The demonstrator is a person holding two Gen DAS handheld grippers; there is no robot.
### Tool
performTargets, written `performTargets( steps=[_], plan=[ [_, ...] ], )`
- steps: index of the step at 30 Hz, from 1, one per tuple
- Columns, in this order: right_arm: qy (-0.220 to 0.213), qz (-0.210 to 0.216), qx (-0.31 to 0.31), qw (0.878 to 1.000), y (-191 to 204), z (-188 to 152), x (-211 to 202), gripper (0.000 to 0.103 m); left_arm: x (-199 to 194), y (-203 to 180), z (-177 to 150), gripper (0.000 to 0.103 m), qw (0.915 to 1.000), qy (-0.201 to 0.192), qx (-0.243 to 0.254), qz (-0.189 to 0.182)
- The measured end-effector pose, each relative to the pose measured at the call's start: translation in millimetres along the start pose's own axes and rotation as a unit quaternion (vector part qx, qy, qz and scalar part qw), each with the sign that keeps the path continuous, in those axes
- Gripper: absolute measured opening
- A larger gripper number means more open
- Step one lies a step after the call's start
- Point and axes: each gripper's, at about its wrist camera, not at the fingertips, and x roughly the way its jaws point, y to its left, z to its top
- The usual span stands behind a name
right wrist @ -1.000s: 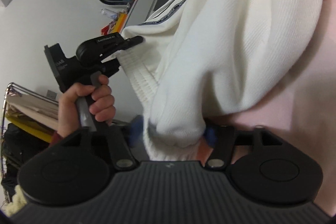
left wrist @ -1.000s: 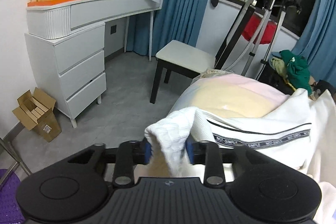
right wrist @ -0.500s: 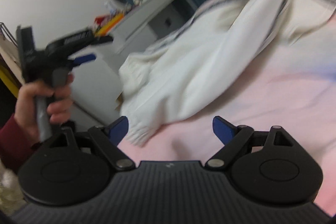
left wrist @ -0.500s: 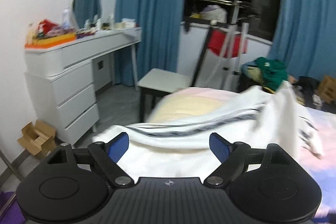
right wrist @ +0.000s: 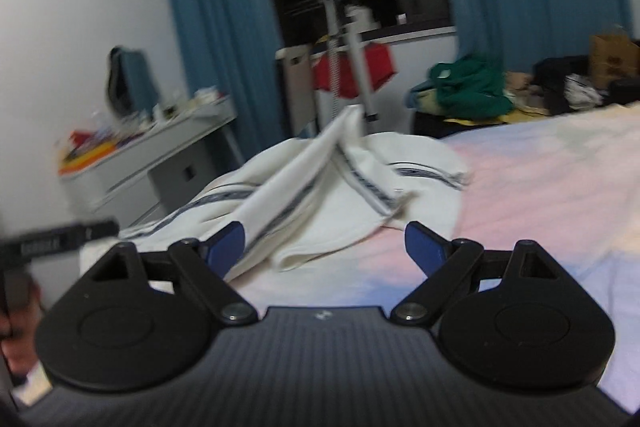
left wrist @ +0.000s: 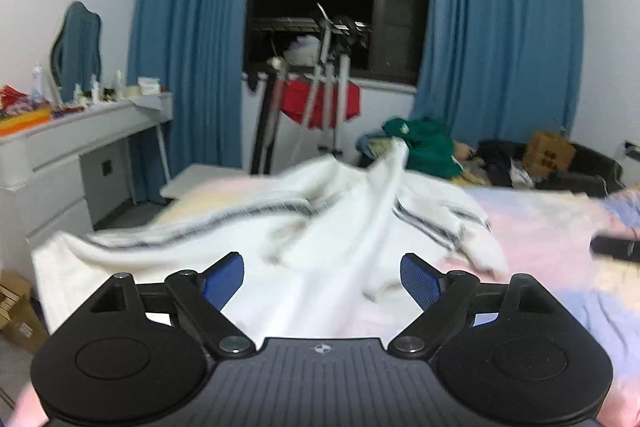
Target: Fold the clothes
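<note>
A white garment [left wrist: 328, 227] with dark printed stripes lies crumpled on the pastel bed [left wrist: 552, 227], one fold still raised. My left gripper [left wrist: 322, 277] is open just behind it, blue pads wide apart, nothing between them. The right wrist view shows the same white garment [right wrist: 320, 187] on the bed [right wrist: 540, 195], ahead and to the left. My right gripper [right wrist: 324, 245] is open too, holding nothing. The left gripper's black body [right wrist: 60, 239] and the hand [right wrist: 16, 339] holding it appear at that view's left edge.
A white dressing table [left wrist: 60, 163] with bottles stands left of the bed, a stool [left wrist: 200, 179] beside it. A clothes rack [left wrist: 324, 87] with red cloth stands before the dark window. A green garment pile [left wrist: 424, 147] and a cardboard box [left wrist: 548, 151] lie beyond the bed.
Both grippers let go of the white garment and pulled back from it. The garment dropped onto the bed. The right view rolled upright and now faces the window.
</note>
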Motion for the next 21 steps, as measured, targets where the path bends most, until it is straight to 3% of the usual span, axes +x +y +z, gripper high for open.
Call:
performTargets(
  steps=[4, 9, 12, 16, 21],
  plan=[
    [-0.005, -0.012, 0.024, 1.0, -9, -11, 1, 0.089, 31, -27, -27, 0.086, 0.9982, 0.036, 0.045, 0.018],
    [0.003, -0.021, 0.068, 0.997, -19, -11, 4, 0.089, 64, -37, -21, 0.086, 0.9954, 0.041, 0.082, 0.028],
    [0.008, -0.033, 0.078, 0.996, -26, -11, 1, 0.089, 99, -53, -2, 0.086, 0.9952, 0.036, 0.087, 0.025],
    [0.006, -0.053, 0.099, 0.994, -42, -16, 4, 0.089, 176, -64, 25, 0.086, 0.9926, 0.033, 0.113, 0.028],
    [0.013, -0.068, 0.148, 0.987, -68, -26, 22, 0.089, 260, -90, 55, 0.086, 0.9937, 0.04, 0.094, 0.046]
  ],
)
